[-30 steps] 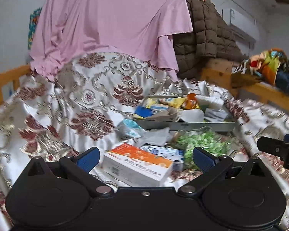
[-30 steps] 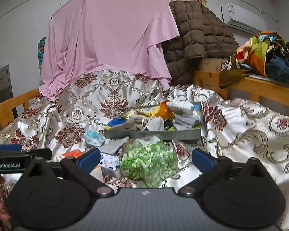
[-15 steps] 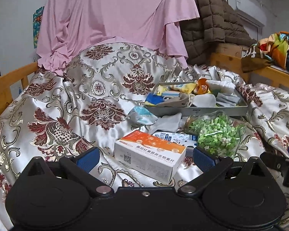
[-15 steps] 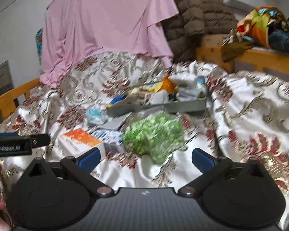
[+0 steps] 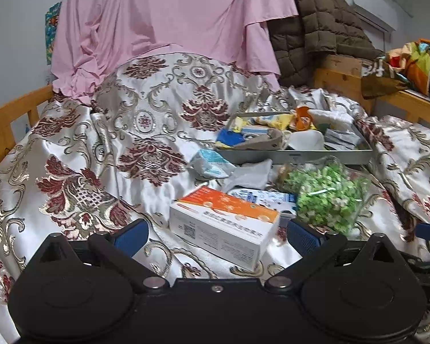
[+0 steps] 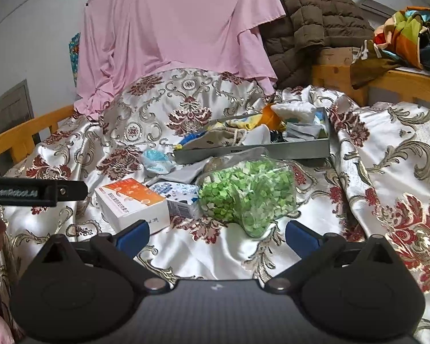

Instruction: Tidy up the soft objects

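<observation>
Bed cover: satin brocade, slick and rumpled, ridged by folds all round the pile. Judged slippery; things could slide when nudged.

Grey tray: shallow and rigid, sitting toward the far middle of the cover, already heaped with socks and cloths. Little room left inside; near wall is a low lip to clear.

Clear bag of green bits: just in front of the tray's near wall, right of the boxes. Judged light and squashy, film slippery. Best hold is probably a pinch of slack film at the top, not the bulging body.

Orange-and-white box: stiff carton, lying directly ahead of the left gripper. Blue-printed box lies between it and the bag, touching both as far as I can tell.

Grey sock and pale blue packet: limp, lying by the tray's near left corner. Sock can be pinched anywhere.

Left gripper fingers spread wide, holding nothing. Right gripper likewise spread and empty, bag ahead of it.

Open cover lies to the left and near right; wooden rail bounds the far left edge.
</observation>
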